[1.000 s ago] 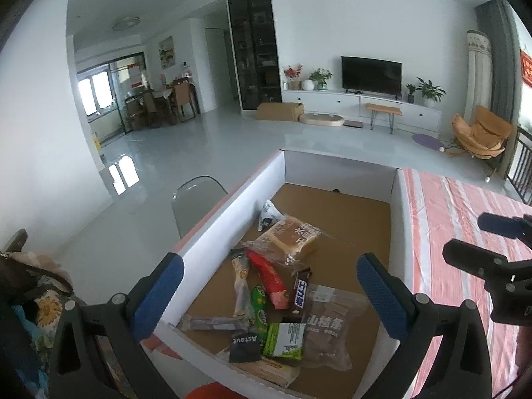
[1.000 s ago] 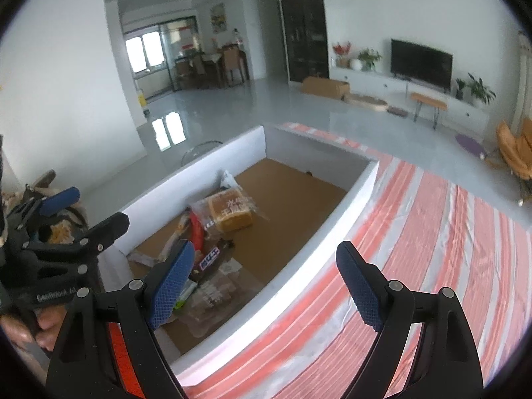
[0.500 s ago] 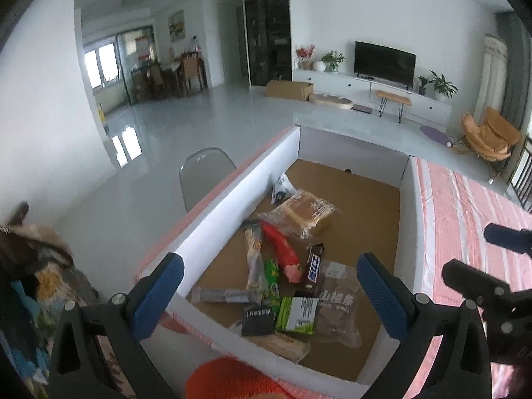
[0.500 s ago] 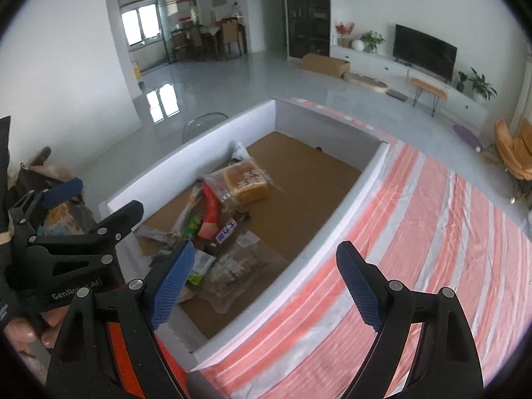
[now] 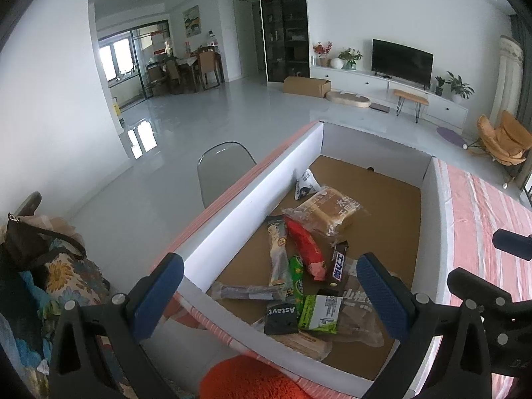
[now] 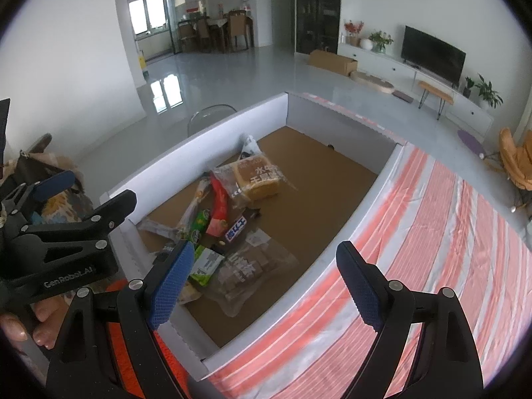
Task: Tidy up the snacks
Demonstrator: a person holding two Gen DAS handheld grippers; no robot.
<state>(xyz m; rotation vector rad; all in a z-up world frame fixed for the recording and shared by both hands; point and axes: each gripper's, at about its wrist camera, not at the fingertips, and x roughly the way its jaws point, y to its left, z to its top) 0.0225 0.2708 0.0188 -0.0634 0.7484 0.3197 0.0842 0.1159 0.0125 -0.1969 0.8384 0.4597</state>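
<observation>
A big living room (image 5: 232, 109) filled the background, pale glossy floor, a television (image 5: 402, 56) on the far wall. In front of it lay the table with its red-and-white striped cloth (image 6: 449, 232). On that cloth, taking up most of the near view, sat the wide shallow box (image 5: 252, 196), white walls, brown cardboard floor, far half bare. And there were the snacks, all heaped in the near left part of the box!

The left gripper (image 5: 271, 291) hung above the near end of the box, angled down at the heap, its blue pads standing wide apart with nothing between them. The right gripper (image 6: 269, 281) was over the box's near right wall and the cloth, jaws spread wide too, nothing gripped.

On to the heap. The bagged bread loaf (image 5: 332, 211) lay farthest in, tilted, touching the pile's top. The large clear packet of brown pieces (image 6: 242, 272) lay nearest the right wall, flat on the cardboard. A long red packet (image 5: 306, 249) ran diagonally down from the loaf, with a pale long stick packet (image 5: 277, 252) just beside it on the left. A dark grey wrapper (image 5: 246, 292) lay crosswise at the near wall. A dark chocolate bar (image 5: 339, 261) sat just right of the red one. A green carton (image 5: 319, 309) and a small black sachet (image 5: 281, 314) rested on the near end, touching. Smallest, a white pouch (image 5: 304, 184) leaned against the left wall behind the loaf.
</observation>
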